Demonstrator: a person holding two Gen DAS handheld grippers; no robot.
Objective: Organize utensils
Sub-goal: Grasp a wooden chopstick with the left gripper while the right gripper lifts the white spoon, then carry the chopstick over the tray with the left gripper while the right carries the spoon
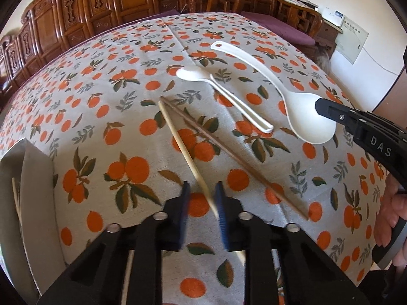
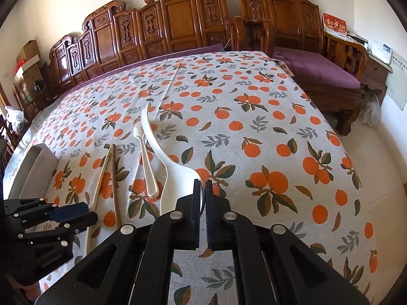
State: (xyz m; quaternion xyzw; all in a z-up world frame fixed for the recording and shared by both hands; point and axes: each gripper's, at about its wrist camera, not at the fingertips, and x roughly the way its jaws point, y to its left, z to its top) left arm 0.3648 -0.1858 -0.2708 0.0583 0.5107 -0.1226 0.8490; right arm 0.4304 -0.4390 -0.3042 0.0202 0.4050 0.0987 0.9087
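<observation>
On the orange-print tablecloth lie a light chopstick (image 1: pixel 178 137), a dark chopstick (image 1: pixel 229 152), a small white spoon (image 1: pixel 223 94) and a large white rice paddle (image 1: pixel 292 101). My left gripper (image 1: pixel 202 190) is open; its blue pads straddle the light chopstick's near end, not closed on it. My right gripper (image 2: pixel 202 190) is shut on the edge of the rice paddle's bowl (image 2: pixel 175 185). It also shows in the left wrist view (image 1: pixel 330 111) at the paddle. The left gripper shows in the right wrist view (image 2: pixel 76 216) over the light chopstick (image 2: pixel 99 185).
A grey tray (image 1: pixel 33 178) at the left table edge holds another light chopstick (image 1: pixel 15 198); it also shows in the right wrist view (image 2: pixel 33 170). Carved wooden chairs (image 2: pixel 178 17) stand behind the table, and a bench with a purple cushion (image 2: pixel 318 68) stands to the right.
</observation>
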